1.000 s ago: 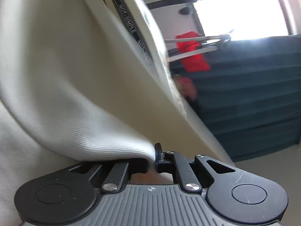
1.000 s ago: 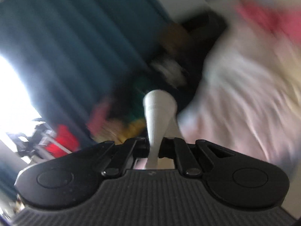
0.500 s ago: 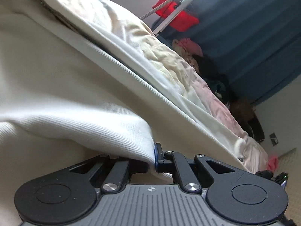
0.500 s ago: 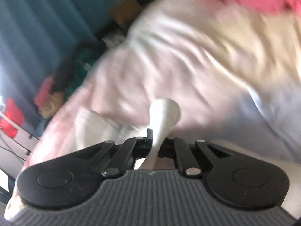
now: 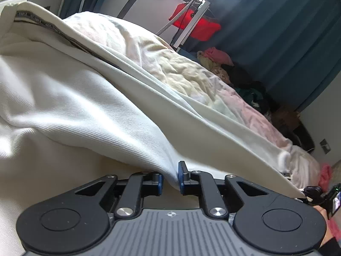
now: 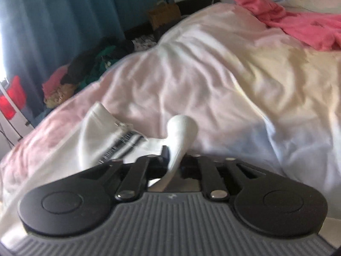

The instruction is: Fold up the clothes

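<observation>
My left gripper (image 5: 170, 176) is pinched down on a fold of the white ribbed garment (image 5: 85, 111) — cloth fills the narrow gap betw. the blue pads (image 5: 181, 175), jaws nearly closed on it. From that pinch the fabric rises up and away to the left, w/ a dark printed band (image 5: 53, 29) along its upper edge; lettering too small to read properly. The garment's far edge runs off to the right as a taut flat sheet over the bed.

My right gripper (image 6: 173, 160) is clamped on another bit of the same white garment (image 6: 96, 136) — a rounded bunch of cloth (image 6: 181, 128) sticks up past the fingertips, rest trails left w/ a dark striped band (image 6: 123, 143), lying on the bed. View's a bit blurred.

Under it all: rumpled bedsheet (image 6: 213, 74), pale pink and cream. A pink cloth (image 6: 298, 25) lies on the sheet at upper right, well apart from my grip. Beyond the bed edge, a heap of mixed clothes (image 6: 85, 72) — dark, green, pink — in front of the teal curtain (image 6: 64, 17). Left wrist view also has a red bag (image 5: 196, 21) hanging on a metal stand (image 5: 191, 19) by the curtain.
</observation>
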